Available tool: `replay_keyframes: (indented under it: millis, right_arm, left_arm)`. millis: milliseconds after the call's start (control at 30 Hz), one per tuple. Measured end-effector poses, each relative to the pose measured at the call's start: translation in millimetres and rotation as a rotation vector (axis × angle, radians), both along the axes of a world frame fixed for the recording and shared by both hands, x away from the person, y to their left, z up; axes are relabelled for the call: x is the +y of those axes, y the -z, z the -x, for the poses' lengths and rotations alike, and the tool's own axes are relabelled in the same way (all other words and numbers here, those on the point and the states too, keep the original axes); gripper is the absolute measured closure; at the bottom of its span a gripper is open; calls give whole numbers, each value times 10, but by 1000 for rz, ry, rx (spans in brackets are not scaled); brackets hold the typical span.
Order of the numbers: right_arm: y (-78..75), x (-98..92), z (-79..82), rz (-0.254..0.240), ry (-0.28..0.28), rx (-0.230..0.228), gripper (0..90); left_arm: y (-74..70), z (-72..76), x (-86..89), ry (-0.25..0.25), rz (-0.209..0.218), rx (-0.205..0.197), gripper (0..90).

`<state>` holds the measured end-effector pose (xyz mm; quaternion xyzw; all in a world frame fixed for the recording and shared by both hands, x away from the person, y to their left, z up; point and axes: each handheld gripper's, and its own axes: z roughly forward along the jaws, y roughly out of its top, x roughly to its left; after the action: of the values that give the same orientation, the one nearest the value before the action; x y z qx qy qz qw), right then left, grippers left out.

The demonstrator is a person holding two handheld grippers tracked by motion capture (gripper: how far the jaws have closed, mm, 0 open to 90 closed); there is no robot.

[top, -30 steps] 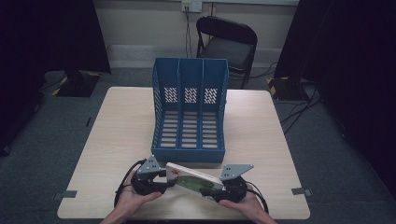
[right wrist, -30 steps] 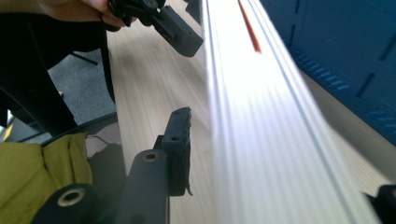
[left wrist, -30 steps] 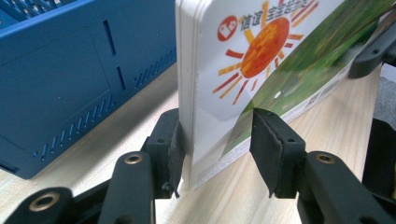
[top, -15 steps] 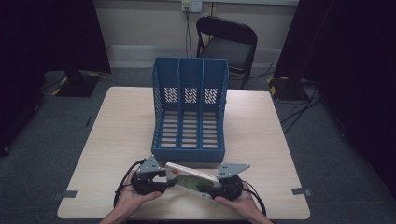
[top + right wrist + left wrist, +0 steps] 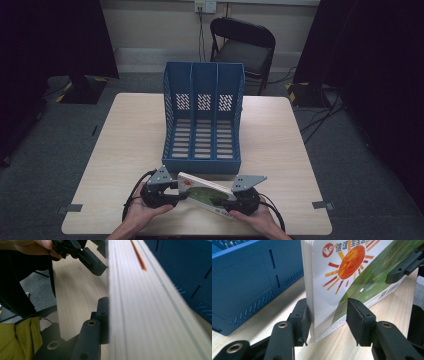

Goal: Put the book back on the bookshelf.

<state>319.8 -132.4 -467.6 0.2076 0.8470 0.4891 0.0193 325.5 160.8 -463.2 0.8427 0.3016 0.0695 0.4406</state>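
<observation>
Left hand-held gripper (image 5: 176,192) stood at the near edge of the desk (image 5: 125,145), with its jaws around the left end of a children's book (image 5: 207,195). In the left gripper view one pad (image 5: 305,317) touched the spine side, while the other pad (image 5: 354,320) seemed to stand a little off the cover, so this side was only partly closed and I could not tell if it truly pressed. Between the two hands, the book lay tilted, raised on its long edge just in front of the blue file holder (image 5: 204,117). It was a thick board book with a white cover, an orange sun, a green field and some Chinese letters (the page block looked stiff, with stacked layers).

Right hand-held gripper (image 5: 231,200) had just been closing its jaws, and the book's other end was between them; one pad (image 5: 103,320) lay flat against the page edges.

As a judgement, the grasp was nearly done. Lifting the book and standing it in one of the three empty compartments was left.
</observation>
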Motion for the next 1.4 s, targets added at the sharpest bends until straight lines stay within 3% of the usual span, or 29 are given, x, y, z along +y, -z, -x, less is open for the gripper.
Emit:
replay_keyframes:
  millis: [533,733,933,1133,1233,1267,1400]
  right_arm:
    - [-98,-16,20,17,8,6,765]
    - [-145,-37,21,13,28,9,766]
    - [-180,-81,38,11,50,12,766]
    - [-209,-125,53,10,70,17,766]
    - [-221,-140,54,8,77,19,766]
    - [-237,-145,61,3,84,19,765]
    - [-270,-144,66,1,83,10,766]
  left_arm:
    - [-8,-4,-7,5,35,26,534]
    - [-30,-15,26,-15,52,23,455]
    - [-39,-24,82,-37,76,39,443]
    - [-33,-19,126,-70,22,59,402]
    - [-63,-45,165,-101,21,73,362]
    - [-94,-58,220,-103,-11,57,348]
    - [-134,-95,386,-129,-41,50,348]
